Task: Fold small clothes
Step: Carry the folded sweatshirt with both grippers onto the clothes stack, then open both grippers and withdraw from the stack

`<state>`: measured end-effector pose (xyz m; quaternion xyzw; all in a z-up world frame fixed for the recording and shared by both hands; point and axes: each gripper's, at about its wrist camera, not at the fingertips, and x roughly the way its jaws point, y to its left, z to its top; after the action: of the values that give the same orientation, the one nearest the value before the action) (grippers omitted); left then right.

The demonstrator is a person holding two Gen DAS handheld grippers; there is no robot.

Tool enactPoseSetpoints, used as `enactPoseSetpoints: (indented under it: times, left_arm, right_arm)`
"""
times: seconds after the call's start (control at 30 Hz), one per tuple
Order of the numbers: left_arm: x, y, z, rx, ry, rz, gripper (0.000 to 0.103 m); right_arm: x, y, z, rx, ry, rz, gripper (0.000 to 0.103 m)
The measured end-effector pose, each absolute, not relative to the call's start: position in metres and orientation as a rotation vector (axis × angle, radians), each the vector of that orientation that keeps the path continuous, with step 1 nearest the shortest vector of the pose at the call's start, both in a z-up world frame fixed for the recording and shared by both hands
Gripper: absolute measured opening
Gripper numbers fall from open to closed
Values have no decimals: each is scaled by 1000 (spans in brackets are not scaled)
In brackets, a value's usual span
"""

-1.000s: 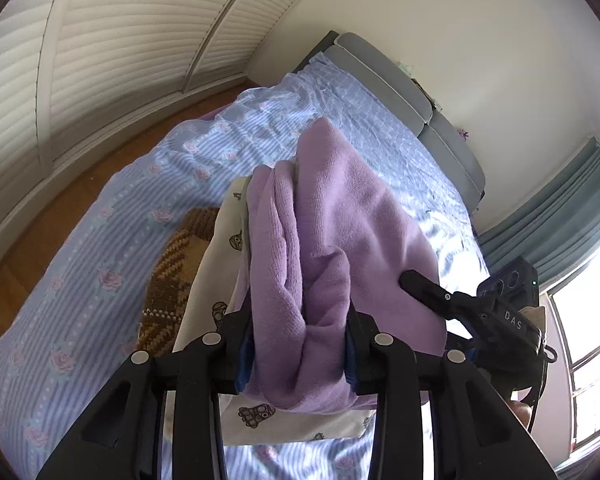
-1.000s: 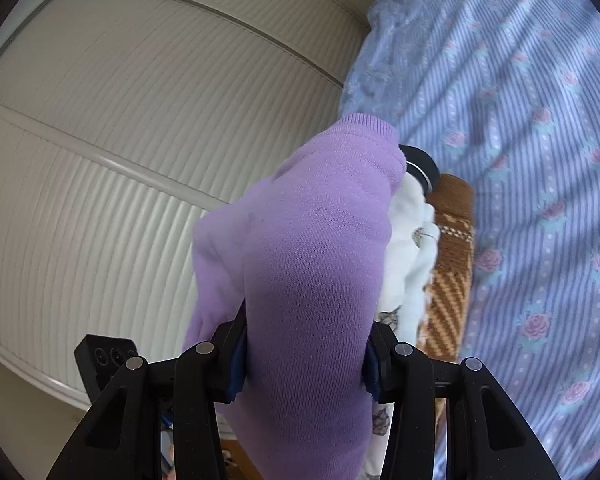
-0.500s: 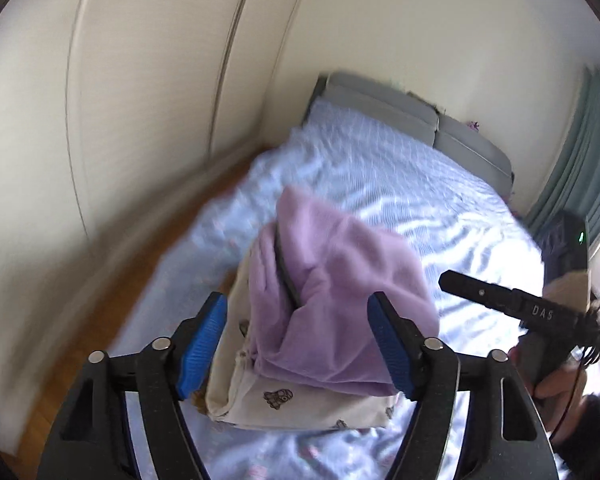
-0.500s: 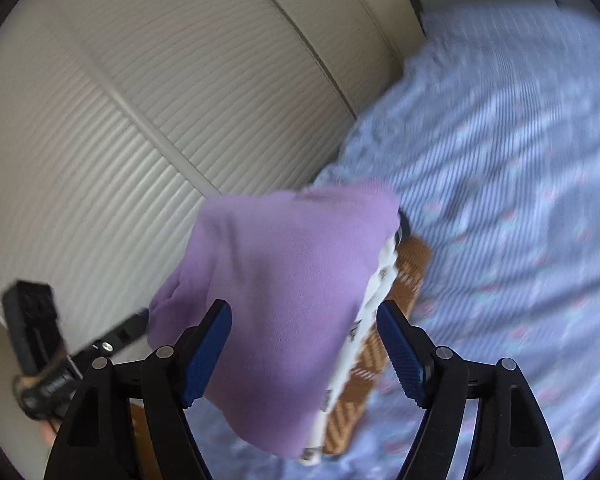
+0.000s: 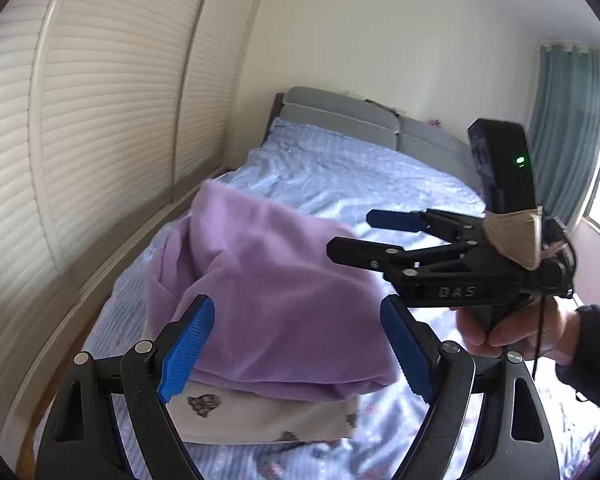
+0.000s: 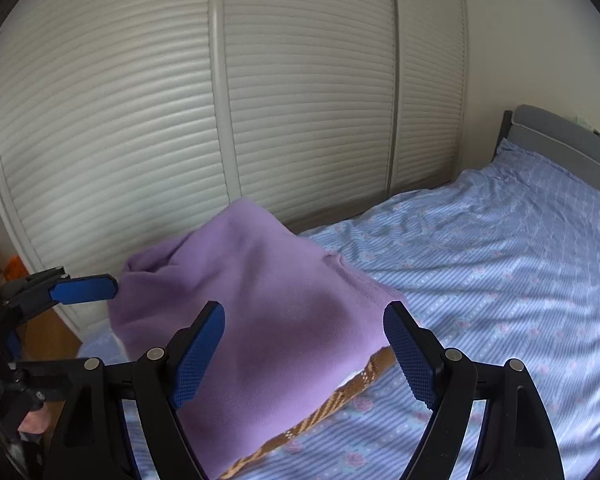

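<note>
Now both grippers stand spread, their blue pads clear of cloth, the jaws having just been opening. The left gripper (image 5: 296, 354) frames the purple garment (image 5: 268, 300) from its near side without pressing it; the right gripper (image 6: 306, 356) does the same from the other side, and nothing is pinched in either. Seen from the left wrist, the right gripper hangs off to the right of the pile, held in a person's hand (image 5: 512, 328) with a dark sleeve (image 5: 592, 356) behind it — it is apart from the fabric.

Three folded pieces make one stack. The purple garment lies on top, rumpled and humped rather than flat. Under it is a white printed garment (image 5: 260, 420) with small dark figures, its edge showing below the purple. At the bottom a brown patterned garment (image 6: 340, 396) sticks out along one side in the right wrist view. Whether more lies beneath, the frames do not show.

The stack rests on a bed (image 6: 500, 280) covered by a blue striped sheet with pink roses, somewhat wrinkled. A grey padded headboard (image 5: 340, 114) closes the far end. White louvred doors (image 6: 300, 100) run along one side — three panels in the right wrist view — with a strip of wooden floor (image 5: 40, 436) between them and the bed. A teal curtain (image 5: 568, 128) hangs by a bright window.
</note>
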<state>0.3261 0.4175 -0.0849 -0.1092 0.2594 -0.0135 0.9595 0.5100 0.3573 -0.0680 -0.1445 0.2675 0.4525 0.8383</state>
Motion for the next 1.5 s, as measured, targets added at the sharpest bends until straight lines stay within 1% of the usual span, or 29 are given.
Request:
enactPoseSetpoints:
  times: [0.17,0.4,0.57,0.7,0.87,1.07,1.17,1.33,1.43,1.5]
  left_arm:
    - [329,424,-102,-222,530,21,88]
    - [332,420,-120,-203,544,67,91]
    - [325,412,-106,-196,552,77,93]
    - [310,404,-82,-181,543,107,93]
    - [278,378,-48,-152,519,143,93]
    - [223,326,-12,-141,493,145,93]
    - [193,297,-3,-139,484,140,98]
    - [153,236,1,-115,506,116,99]
    - [133,194,0,-104,520,84,99]
    - [122,166,-3,-91,532,53,99]
  right_arm:
    - [506,370,-80,-358,570,1005,82]
    - [513,376,-104,-319,630,1017,82]
    - [500,374,-95,-321,597,972,82]
    - [481,354,-74,-273,569,930,82]
    - [436,313,-38,-245,519,878,82]
    - [360,243,9,-190,465,791,82]
    - [318,199,25,-162,443,707,82]
    - [252,119,26,-114,470,559,83]
    - [210,69,22,-101,463,459,87]
    - [188,37,20,-79,474,371,91]
